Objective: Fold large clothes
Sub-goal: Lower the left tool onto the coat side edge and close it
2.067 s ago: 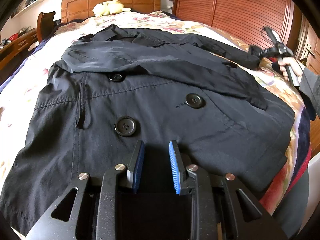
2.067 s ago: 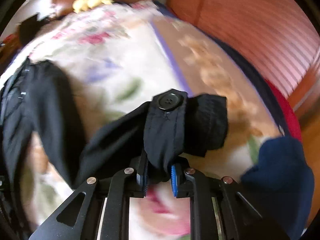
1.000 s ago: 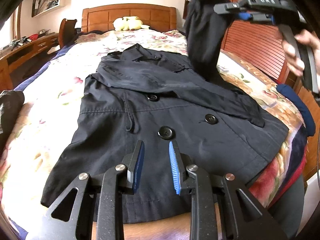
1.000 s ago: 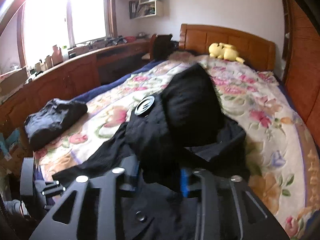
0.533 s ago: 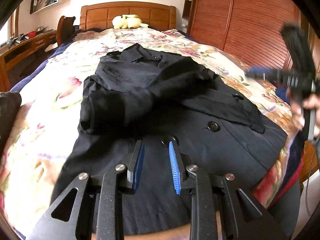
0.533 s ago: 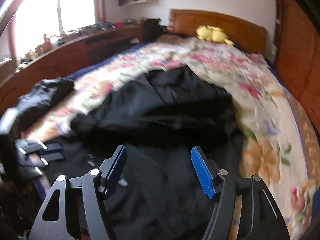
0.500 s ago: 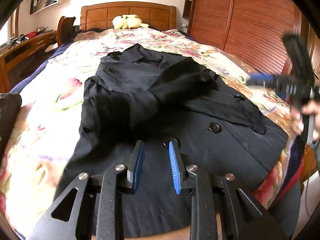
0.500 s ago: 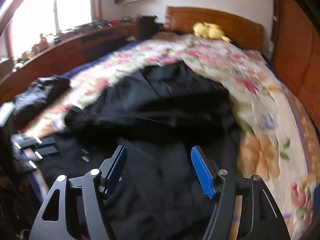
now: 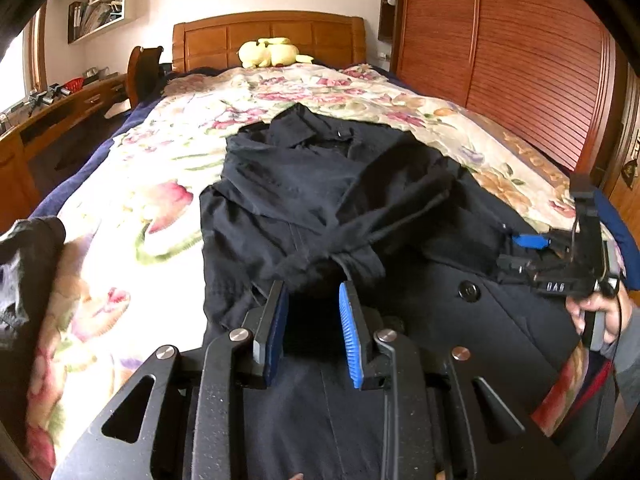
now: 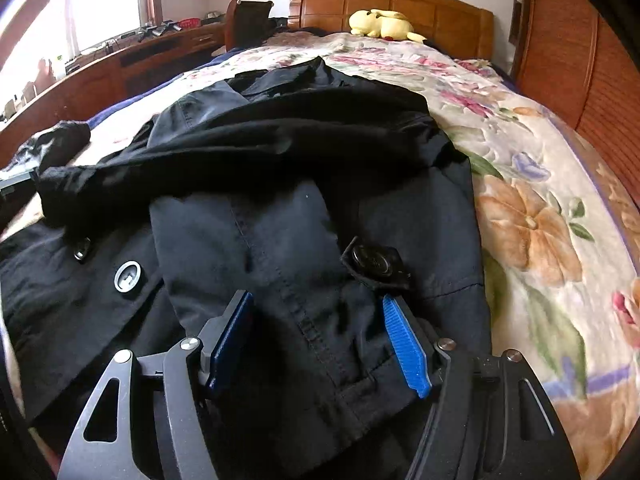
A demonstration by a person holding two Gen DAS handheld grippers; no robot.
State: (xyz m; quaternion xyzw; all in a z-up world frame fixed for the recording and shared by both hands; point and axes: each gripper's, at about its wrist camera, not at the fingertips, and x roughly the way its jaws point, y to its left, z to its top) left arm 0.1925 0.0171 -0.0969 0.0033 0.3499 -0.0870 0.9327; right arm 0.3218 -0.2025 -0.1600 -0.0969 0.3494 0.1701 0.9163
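**Left wrist view first: sleeve laid across, next fold pending**

Left wrist view: a black coat (image 9: 360,208) lies front-up on the flowered bedspread (image 9: 152,184), collar toward the wooden headboard (image 9: 272,36). One sleeve (image 9: 384,216) rests crumpled across the chest, its cuff end just ahead of the left gripper (image 9: 314,312). That gripper hovers over the lower front with a narrow gap between its blue pads; nothing is pinched. At the right edge the right gripper (image 9: 532,248), held in a hand (image 9: 600,316), sits low over the coat's side near a button (image 9: 467,290).

Right wrist view: the right gripper (image 10: 316,340) has its pads spread wide (they have just been opening), with coat fabric lying under and between them but not clamped. A buttoned tab (image 10: 376,262) lies just beyond the right pad. The sleeve (image 10: 240,148) drapes across the body.

Assessment: the sleeve-folding step appears complete on this side; the body folds are not yet done. The next move likely calls for smoothing the bunched sleeve, then taking the side edge or hem with both tools. Risk: the loose sleeve may slide off during a body fold.
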